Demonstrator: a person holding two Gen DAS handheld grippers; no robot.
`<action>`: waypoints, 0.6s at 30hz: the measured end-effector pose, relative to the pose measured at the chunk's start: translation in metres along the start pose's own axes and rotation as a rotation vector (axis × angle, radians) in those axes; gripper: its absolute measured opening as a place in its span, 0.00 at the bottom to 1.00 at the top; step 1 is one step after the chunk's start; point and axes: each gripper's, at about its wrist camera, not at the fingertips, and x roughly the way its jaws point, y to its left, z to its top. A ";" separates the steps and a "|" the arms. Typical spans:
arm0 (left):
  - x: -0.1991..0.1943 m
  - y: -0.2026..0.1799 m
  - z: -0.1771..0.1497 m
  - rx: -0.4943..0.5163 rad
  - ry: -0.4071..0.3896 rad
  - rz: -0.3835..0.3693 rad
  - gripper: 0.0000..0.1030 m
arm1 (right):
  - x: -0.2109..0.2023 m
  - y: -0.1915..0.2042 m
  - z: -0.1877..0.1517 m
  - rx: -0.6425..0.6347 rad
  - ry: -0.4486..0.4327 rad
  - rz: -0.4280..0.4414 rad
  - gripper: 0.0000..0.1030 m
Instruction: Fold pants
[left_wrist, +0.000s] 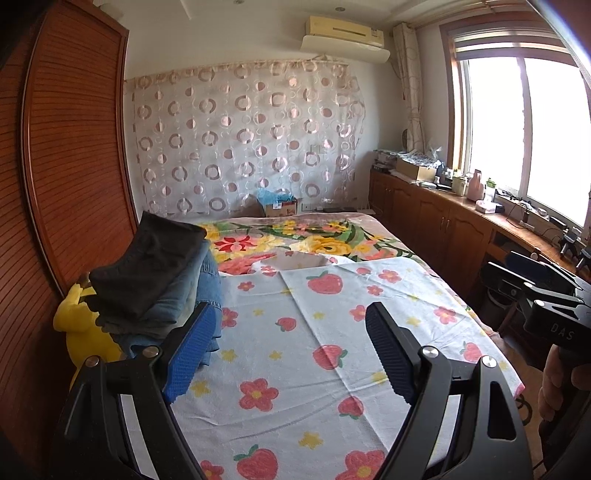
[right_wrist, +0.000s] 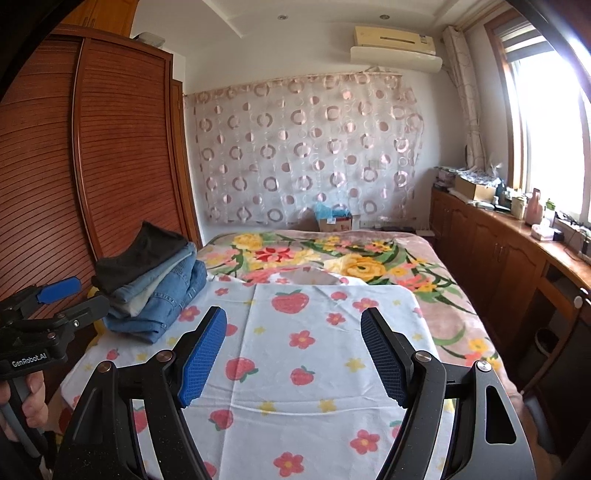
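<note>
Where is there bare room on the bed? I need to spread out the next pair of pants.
The strawberry sheet lies bare from the pile of folded pants across to its right edge, and back to the floral blanket, also bare. The bed's left edge is crowded: the pile, with a yellow plush toy beside it.

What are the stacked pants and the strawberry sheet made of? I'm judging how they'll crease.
Blue pants: apparently denim, matte, with visible seams and faded blue weave. Dark pants on top: a soft matte fabric, kind unclear. Strawberry sheet: thin printed cloth, possibly cotton, showing sharp fold lines.
</note>
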 end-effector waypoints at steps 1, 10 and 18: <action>-0.002 -0.001 0.001 0.003 -0.003 0.001 0.81 | 0.000 -0.006 -0.004 0.002 -0.003 -0.002 0.75; -0.025 0.005 0.005 -0.004 -0.052 0.015 0.81 | -0.012 -0.010 -0.014 -0.003 -0.037 -0.008 0.81; -0.037 0.014 0.002 -0.018 -0.067 0.035 0.82 | -0.016 -0.008 -0.023 -0.010 -0.062 -0.010 0.83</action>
